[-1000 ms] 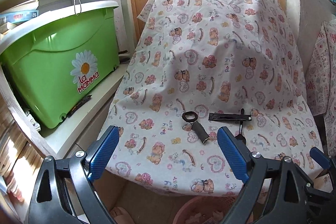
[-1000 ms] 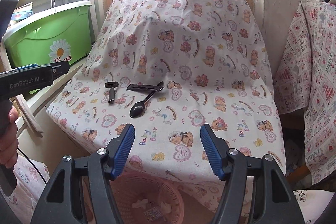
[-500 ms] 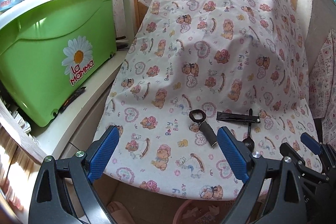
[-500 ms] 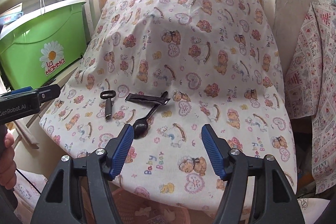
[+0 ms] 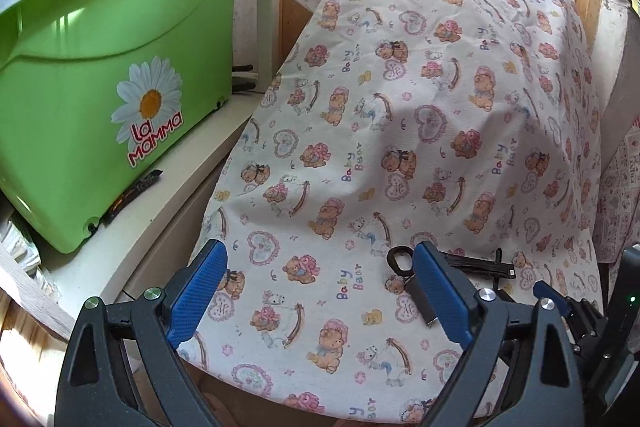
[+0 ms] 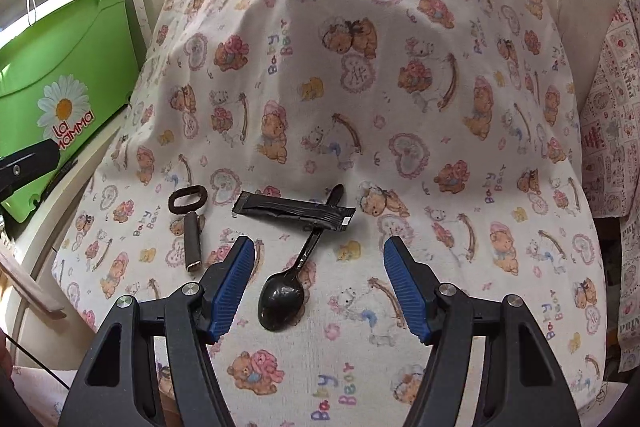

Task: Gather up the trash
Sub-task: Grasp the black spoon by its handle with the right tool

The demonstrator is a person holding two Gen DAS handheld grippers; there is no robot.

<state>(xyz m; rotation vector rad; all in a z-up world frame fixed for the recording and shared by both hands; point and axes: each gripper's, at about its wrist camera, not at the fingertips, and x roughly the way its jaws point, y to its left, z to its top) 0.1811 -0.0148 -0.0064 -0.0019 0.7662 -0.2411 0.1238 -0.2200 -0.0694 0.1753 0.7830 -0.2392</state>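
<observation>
The right gripper point(image 6: 318, 285) hangs over the near edge of the cloth-covered table point(image 6: 400, 27), jaws spread wide with nothing between the pads, and the bowl of a black spoon point(image 6: 281, 303) lies on the cloth right in the gap between them. The spoon's handle runs up and away, passing under a flat black wrapper point(image 6: 294, 211) that lies crosswise just beyond the blue pads. To the left of the wrapper sits a dark hair tie point(image 6: 187, 199), and just below it, almost touching, a small dark tube-shaped piece point(image 6: 192, 241) lies with its pale end toward the camera.

Over on the other side, the left gripper point(image 5: 320, 291) is open too, empty, its pads wide apart above bare teddy-bear print. Its right pad point(image 5: 440, 297) covers part of the small tube point(image 5: 421, 301), with the hair tie point(image 5: 400, 259) peeking out just beside it and the wrapper point(image 5: 478, 265) stretching off to the right. A green plastic tub point(image 5: 80, 107) with a daisy sticker stands on the white shelf point(image 5: 160, 211) left of the table, well apart from the trash.
</observation>
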